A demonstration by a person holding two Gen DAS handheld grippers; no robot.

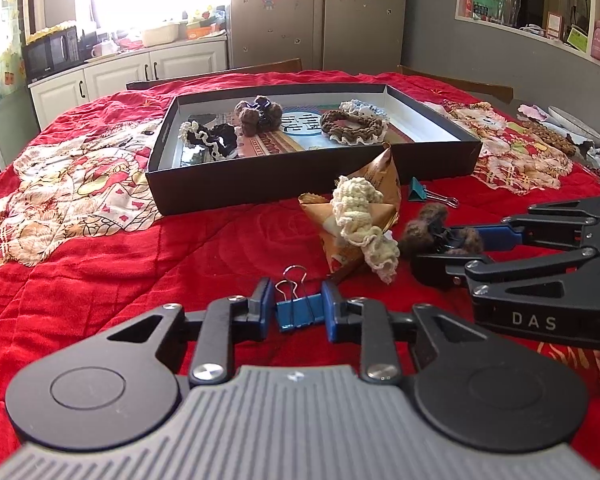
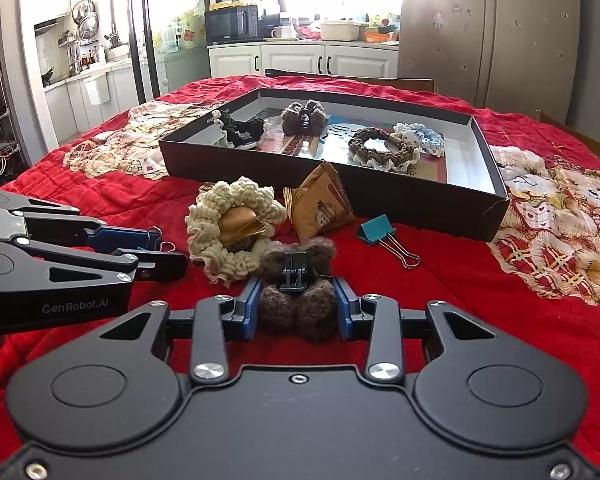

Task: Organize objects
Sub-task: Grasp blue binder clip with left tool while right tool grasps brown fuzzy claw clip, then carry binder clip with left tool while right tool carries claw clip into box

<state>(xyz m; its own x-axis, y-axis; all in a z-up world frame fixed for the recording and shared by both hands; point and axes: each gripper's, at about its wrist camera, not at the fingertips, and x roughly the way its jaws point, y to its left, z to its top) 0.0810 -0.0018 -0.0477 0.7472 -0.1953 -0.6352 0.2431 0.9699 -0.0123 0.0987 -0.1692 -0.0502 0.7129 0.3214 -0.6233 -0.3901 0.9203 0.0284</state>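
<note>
My left gripper is shut on a blue binder clip low over the red quilt; both pads press its sides and its wire handles stick up. In the right wrist view that gripper comes in from the left. My right gripper is shut on a brown furry hair claw resting on the quilt, and it shows at the right of the left wrist view. Behind both stands a shallow black box holding several crocheted scrunchies and another furry claw.
A cream scrunchie lies over a gold wrapped item, beside a tan snack packet. A teal binder clip lies near the box's front wall. Chair backs stand behind the table. Clutter sits at the far right edge.
</note>
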